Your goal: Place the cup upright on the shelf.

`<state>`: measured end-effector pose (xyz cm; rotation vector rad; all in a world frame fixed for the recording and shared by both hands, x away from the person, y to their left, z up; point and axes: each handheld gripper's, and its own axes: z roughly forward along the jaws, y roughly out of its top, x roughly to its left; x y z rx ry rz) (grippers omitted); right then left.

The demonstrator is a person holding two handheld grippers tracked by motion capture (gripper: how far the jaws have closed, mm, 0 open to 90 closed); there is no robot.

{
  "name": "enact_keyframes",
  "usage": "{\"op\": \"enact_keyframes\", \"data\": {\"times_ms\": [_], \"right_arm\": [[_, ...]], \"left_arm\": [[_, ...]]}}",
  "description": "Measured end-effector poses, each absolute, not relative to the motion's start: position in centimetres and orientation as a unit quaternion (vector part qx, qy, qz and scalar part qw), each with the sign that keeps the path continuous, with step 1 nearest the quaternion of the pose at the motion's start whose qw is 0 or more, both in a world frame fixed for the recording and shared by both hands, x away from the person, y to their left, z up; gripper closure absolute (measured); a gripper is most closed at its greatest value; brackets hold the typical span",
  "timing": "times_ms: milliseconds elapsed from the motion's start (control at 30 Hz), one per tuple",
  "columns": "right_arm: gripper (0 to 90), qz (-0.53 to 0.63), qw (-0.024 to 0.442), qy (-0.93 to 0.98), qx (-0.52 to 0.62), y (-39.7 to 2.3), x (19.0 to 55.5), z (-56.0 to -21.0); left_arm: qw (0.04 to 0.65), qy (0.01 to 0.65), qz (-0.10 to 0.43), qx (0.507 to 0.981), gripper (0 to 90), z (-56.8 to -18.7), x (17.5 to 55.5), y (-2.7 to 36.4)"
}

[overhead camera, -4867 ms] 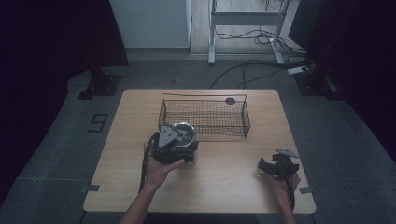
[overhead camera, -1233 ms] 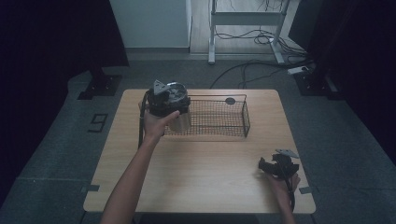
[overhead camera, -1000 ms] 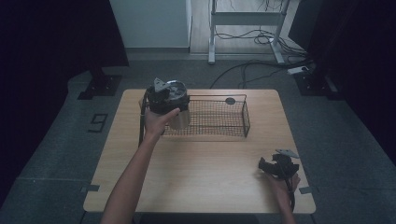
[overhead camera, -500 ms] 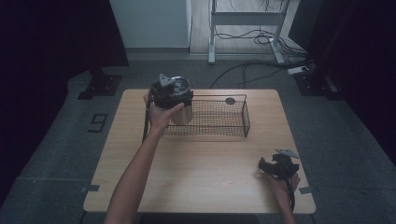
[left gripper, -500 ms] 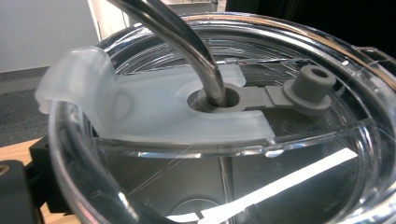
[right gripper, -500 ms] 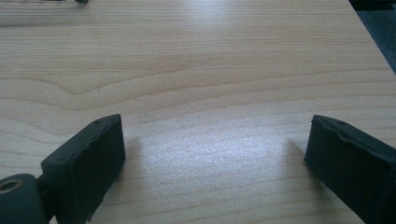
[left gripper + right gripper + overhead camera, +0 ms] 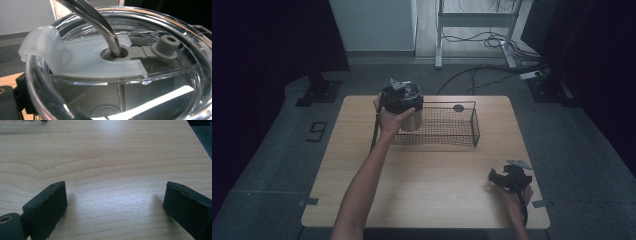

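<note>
Fingers on the right gripper are sitting spread wide apart with nothing between them, hovering just over the bare wooden table near its front right corner. Over by the wire basket, the left gripper is holding a metal tumbler at the basket's left end; can't tell how far its fingers are gaping. Its clear lid and bent metal straw are looming right up close.
</note>
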<state>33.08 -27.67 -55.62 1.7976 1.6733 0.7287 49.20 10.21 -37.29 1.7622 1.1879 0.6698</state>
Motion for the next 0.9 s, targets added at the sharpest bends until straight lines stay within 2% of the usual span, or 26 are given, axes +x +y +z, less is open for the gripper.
{"op": "enact_keyframes", "data": {"times_ms": [200,900], "right_arm": [[5.0,0.273,0.286,0.626,0.672,-27.7,33.1,-55.6],[5.3,0.272,0.286,0.627,0.671,-27.7,33.1,-55.6]], "left_arm": [[0.439,0.494,0.272,0.7,4.0,-38.3,50.0,10.3],[0.411,0.514,0.257,0.708,4.0,-42.2,51.3,9.7]]}}
